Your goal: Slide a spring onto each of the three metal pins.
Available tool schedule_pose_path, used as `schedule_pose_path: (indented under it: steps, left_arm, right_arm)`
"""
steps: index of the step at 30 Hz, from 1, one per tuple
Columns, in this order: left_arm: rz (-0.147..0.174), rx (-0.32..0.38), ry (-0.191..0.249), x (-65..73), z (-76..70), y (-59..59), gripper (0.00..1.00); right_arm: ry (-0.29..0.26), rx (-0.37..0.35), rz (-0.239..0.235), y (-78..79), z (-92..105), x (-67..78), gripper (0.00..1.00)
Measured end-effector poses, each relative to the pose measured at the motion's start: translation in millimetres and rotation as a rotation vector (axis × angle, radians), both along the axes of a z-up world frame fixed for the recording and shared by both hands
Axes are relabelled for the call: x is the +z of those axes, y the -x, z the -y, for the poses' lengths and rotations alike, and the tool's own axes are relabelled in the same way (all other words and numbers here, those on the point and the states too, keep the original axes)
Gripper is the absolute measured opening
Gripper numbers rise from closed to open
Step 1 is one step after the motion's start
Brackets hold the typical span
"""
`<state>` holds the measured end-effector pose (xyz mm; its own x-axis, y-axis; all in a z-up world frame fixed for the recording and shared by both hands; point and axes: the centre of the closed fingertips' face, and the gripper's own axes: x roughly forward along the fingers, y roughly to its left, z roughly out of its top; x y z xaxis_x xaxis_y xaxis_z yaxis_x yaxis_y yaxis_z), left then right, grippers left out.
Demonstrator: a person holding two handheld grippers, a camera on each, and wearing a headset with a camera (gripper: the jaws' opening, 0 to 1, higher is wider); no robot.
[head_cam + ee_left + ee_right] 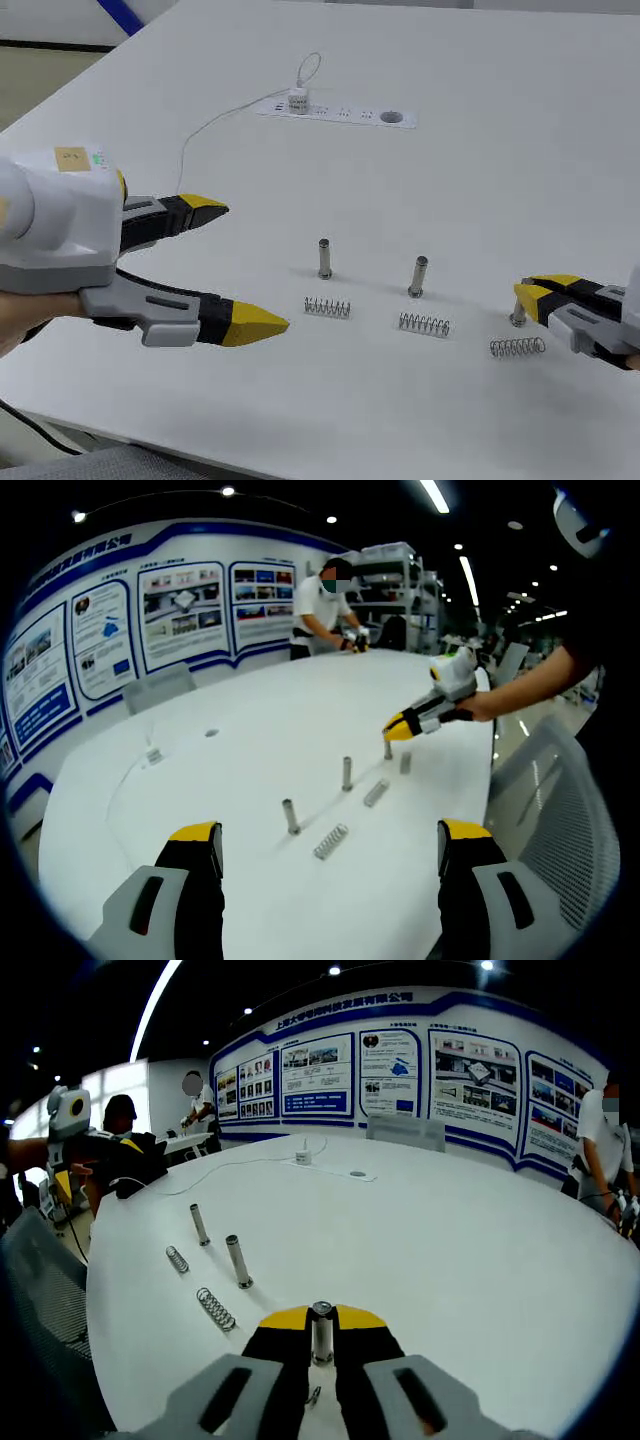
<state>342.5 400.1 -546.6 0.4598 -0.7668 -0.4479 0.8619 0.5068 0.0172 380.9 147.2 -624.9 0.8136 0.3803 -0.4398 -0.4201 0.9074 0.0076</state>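
Three metal pins stand upright on the white table: a left pin [325, 258], a middle pin [418, 275] and a right pin [518, 318]. A spring lies flat in front of each: left spring [327, 307], middle spring [424, 324], right spring [518, 346]. My right gripper [532, 291] is shut on the right pin [321, 1332], which stands between its yellow tips. My left gripper [235, 265] hovers open and holds nothing, well left of the left pin [290, 816] and its spring [331, 841].
A flush socket panel [335, 112] with a white plug and thin cable sits at the table's far side. The table's near edge [300, 455] runs close below the springs. Another person [325, 610] works at the far end. A mesh chair [560, 800] stands beside the table.
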Motion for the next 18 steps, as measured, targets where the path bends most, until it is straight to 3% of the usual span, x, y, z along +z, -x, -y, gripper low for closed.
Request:
schedule_pose_path:
  steps: [4,7,13,15,16,18]
  left_arm:
    - [0.000,0.001,0.000,0.8,-0.3,0.5,0.91]
    - [0.001,0.002,0.002,1.5,-0.3,0.3,0.91]
    - [0.001,0.002,-0.001,1.6,-0.9,0.9,0.91]
    - [0.000,0.002,0.000,1.7,-1.1,1.4,0.91]
    - [0.000,0.003,-0.001,1.5,-1.7,1.6,0.91]
    - [-0.001,0.005,-0.001,1.5,-2.9,1.9,0.91]
  right_arm:
    - [-0.003,-0.006,0.005,3.1,0.9,-2.9,0.09]
    - [0.029,0.007,0.025,6.2,-1.4,-2.7,0.09]
    - [0.037,0.007,0.003,4.6,-1.5,-8.2,0.09]
    - [0.056,0.017,-0.002,5.5,-2.9,-11.3,0.09]
    - [0.101,0.025,-0.014,7.0,0.6,-17.3,0.09]
    - [0.101,0.027,-0.020,8.7,-1.9,-22.5,0.09]
